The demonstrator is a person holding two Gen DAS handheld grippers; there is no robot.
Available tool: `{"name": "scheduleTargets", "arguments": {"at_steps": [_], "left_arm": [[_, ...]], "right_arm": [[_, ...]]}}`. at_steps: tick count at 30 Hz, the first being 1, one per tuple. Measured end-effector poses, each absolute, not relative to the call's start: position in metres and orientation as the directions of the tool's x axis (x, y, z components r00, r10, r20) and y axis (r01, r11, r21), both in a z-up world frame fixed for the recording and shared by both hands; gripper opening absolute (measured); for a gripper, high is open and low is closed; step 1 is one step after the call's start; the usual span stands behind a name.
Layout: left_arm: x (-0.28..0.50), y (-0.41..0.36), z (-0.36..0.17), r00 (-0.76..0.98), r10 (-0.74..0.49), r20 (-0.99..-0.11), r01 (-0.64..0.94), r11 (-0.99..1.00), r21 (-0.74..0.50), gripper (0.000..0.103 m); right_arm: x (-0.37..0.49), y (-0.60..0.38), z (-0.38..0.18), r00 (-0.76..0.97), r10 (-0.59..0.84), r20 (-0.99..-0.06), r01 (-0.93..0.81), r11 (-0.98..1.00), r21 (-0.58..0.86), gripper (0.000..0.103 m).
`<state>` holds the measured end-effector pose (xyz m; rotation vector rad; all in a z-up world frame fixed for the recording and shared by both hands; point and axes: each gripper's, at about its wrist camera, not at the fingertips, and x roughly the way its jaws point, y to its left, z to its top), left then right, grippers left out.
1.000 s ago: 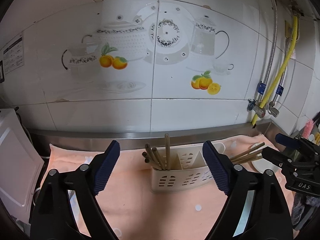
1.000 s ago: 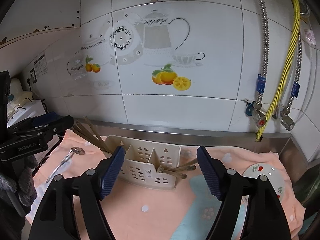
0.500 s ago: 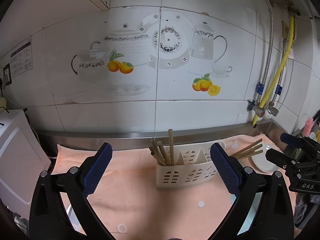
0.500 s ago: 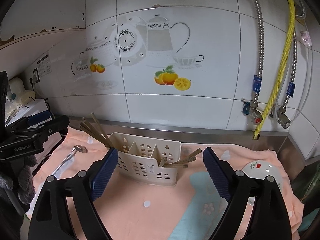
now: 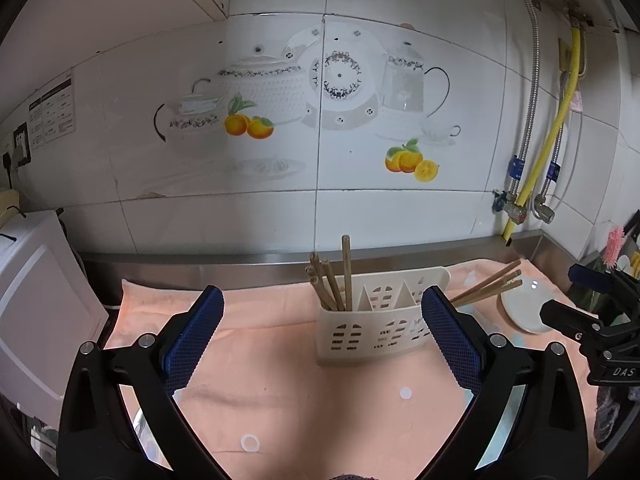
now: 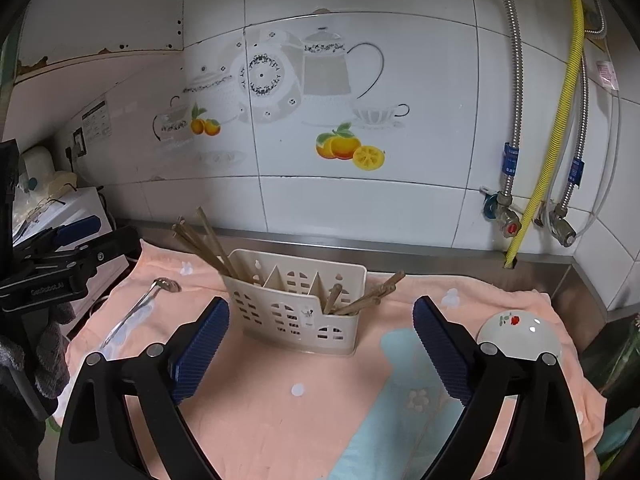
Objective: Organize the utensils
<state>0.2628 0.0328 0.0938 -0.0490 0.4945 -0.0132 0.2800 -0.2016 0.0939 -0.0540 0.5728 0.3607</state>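
Mostly done: chopsticks [image 6: 208, 242] stand in the left end of the cream caddy [image 6: 296, 304] on the counter, more [image 6: 360, 294] lean in its right end. Still out: a spoon [image 6: 136, 308] on the cloth. Both grippers [image 5: 320, 336] [image 6: 320, 344] empty, fingers just spread wide

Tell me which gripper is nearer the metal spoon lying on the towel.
Left. The left gripper hangs just beside the spoon; the right gripper faces the utensil caddy, farther off.

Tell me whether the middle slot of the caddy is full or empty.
Empty, as far as shows. The caddy holds chopsticks in its left slot and more in its right; nothing rises from the middle.
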Motion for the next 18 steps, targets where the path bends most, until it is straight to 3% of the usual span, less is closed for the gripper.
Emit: {"name": "scheduleTargets", "arguments": {"at_steps": [18], "left_arm": [[0.229, 0.031, 0.082, 0.872, -0.042, -0.487, 0.029, 0.999, -0.033, 0.098]], "right_arm": [[0.250, -0.205, 0.086, 0.781, 0.307, -0.543, -0.340, 0.939, 0.043, 0.091]]}}
